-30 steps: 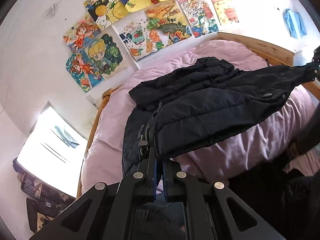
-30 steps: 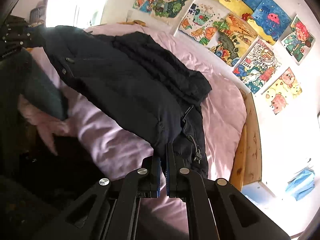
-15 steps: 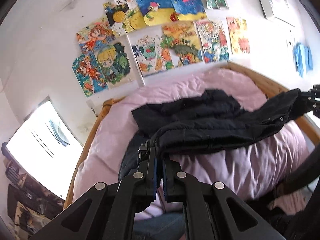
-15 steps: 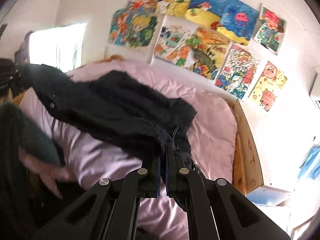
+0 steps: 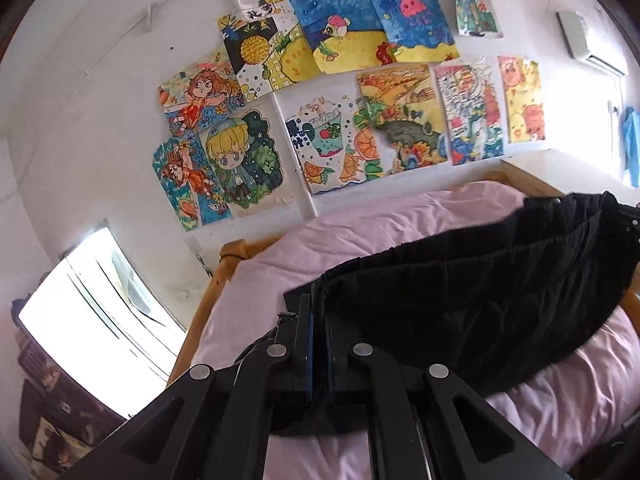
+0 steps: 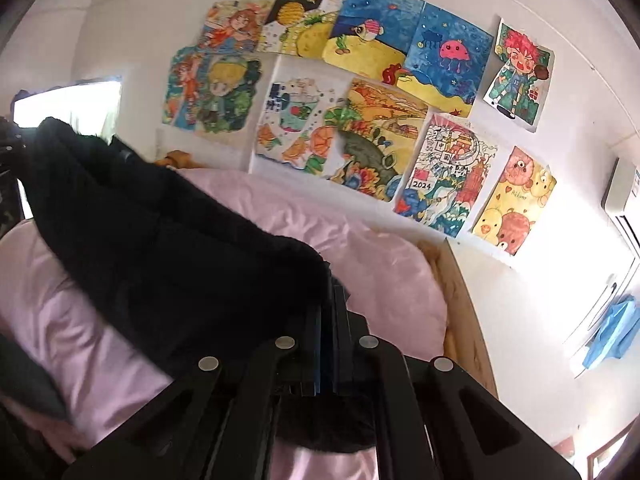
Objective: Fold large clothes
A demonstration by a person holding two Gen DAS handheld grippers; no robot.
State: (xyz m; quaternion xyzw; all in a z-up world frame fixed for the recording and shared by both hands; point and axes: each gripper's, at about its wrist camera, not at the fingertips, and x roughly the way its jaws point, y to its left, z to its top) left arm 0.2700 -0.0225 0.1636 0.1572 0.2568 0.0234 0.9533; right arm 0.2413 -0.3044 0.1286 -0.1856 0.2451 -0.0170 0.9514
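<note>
a: what's on the wall at twelve o'clock?
b: children's drawings (image 5: pixel 344 92), taped edge to edge, above a pink bedsheet (image 5: pixel 384 220).
a: and at eight o'clock?
b: a bright window (image 5: pixel 92 320), beside the wooden bed frame (image 5: pixel 208 300).
a: three o'clock?
b: an air conditioner (image 6: pixel 620 192), with blue cloth (image 6: pixel 612 332) hanging below it.

Colourful drawings (image 5: pixel 360 92) cover the white wall above a wooden-framed bed (image 5: pixel 224 276) with pink bedding (image 5: pixel 344 240), beside a bright window (image 5: pixel 92 320).

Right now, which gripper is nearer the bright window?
Left. The left gripper has the window close on its left; from the right gripper, the window lies far across the black jacket.
</note>
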